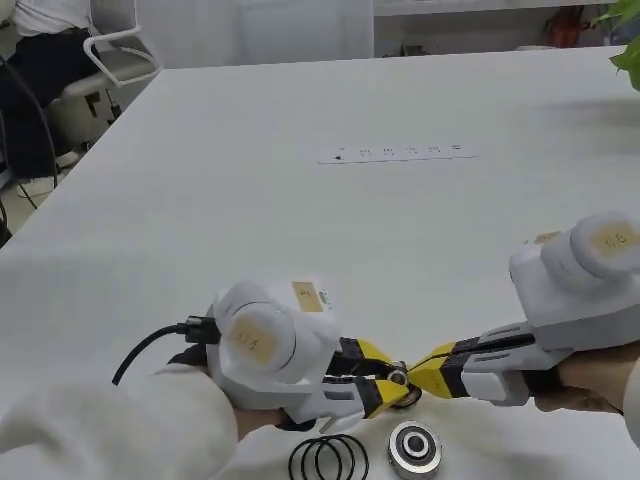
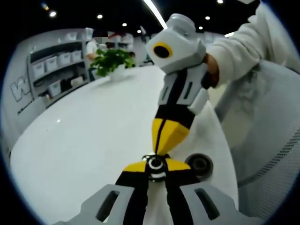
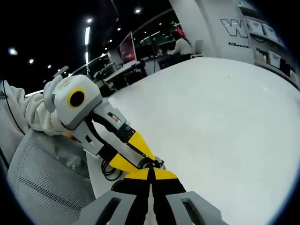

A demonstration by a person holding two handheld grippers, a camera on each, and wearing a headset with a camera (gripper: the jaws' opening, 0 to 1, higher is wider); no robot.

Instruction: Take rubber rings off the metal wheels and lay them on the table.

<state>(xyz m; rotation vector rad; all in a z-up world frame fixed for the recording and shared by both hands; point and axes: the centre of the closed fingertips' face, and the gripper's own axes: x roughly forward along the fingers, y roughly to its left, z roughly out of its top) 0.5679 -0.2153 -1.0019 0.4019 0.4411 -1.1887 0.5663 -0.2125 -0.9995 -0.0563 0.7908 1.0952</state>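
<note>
On the left, a white-sleeved arm holds the left tongs [image 1: 385,380], which point to the right over the near edge of the white surface [image 1: 300,220]. Their yellow tips are closed on a small metal wheel [image 1: 401,378], one tip on each side of it. In the left gripper view the wheel [image 2: 155,165] faces the camera. It has a bright hub and a dark band around that, and a thin black rubber line runs along its outer rim.

Just below the left tongs in the head view, three loose rubber rings [image 1: 328,460] lie flat on the surface. They are thin black loops of about the same size, overlapping side by side. In the right gripper view they show as dark loops [image 3: 110,171] beside the left tongs' body.

Just to the right of the rings lies a second wheel [image 1: 415,447], flat on its side and apart from them. It has a silver rim, a dark inner ring and a shiny centre. In the left gripper view it sits on the surface [image 2: 199,164], just beside the held wheel.

From the right come the right tongs [image 1: 418,376], their tips pressed together with only a thin seam between them. They meet the held wheel at its rim, opposite the left tongs. Whether the rubber line is caught between them cannot be told.

Further back on the surface lies a white power strip [image 1: 400,153], and green plant leaves [image 1: 628,45] show at the far right.
</note>
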